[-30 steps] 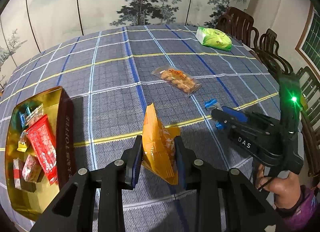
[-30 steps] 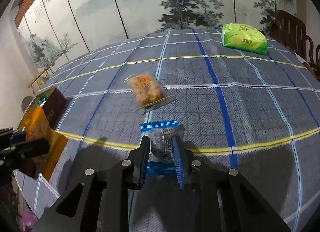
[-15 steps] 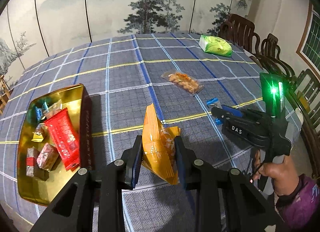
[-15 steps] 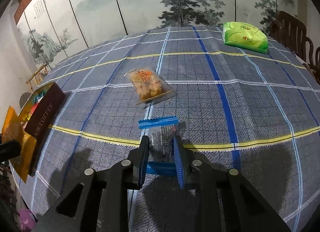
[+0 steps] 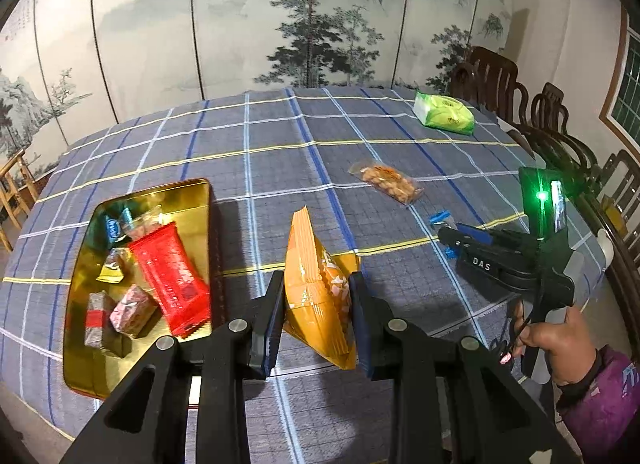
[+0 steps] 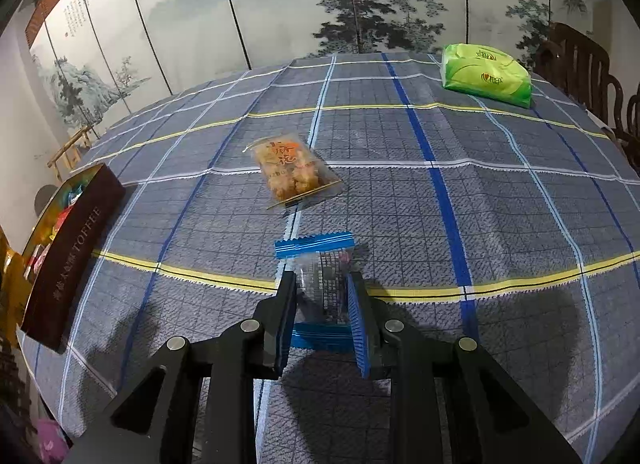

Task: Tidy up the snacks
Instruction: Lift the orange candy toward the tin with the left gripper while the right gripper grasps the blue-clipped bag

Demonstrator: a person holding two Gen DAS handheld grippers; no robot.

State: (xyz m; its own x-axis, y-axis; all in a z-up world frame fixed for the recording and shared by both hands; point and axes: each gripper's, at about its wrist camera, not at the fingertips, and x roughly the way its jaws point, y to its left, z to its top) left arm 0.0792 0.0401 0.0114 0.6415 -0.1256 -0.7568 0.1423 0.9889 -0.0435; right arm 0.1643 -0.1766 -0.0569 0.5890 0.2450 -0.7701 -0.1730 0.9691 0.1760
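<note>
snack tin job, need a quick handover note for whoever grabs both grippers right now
Left gripper: shut on the orange packet, held beside the gold tin.
Right gripper: shut on the clear blue-edged packet, at the tablecloth.
Done: the red packet and several small sweets lie in the tin.
Left: drop both held packets in, then fetch the fried snack bag. The green pack sits at the far edge.

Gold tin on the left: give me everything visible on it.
The gold tin is a shallow rectangular metal box with rounded corners, shiny gold inside, dark brown outside with "TOFFEE" lettered on its side wall. It sits lidless and flat on the plaid tablecloth, to the left of the left claw. Inside lie a red packet, small wrapped sweets and a blue-wrapped candy. Neither claw touches it.
</note>
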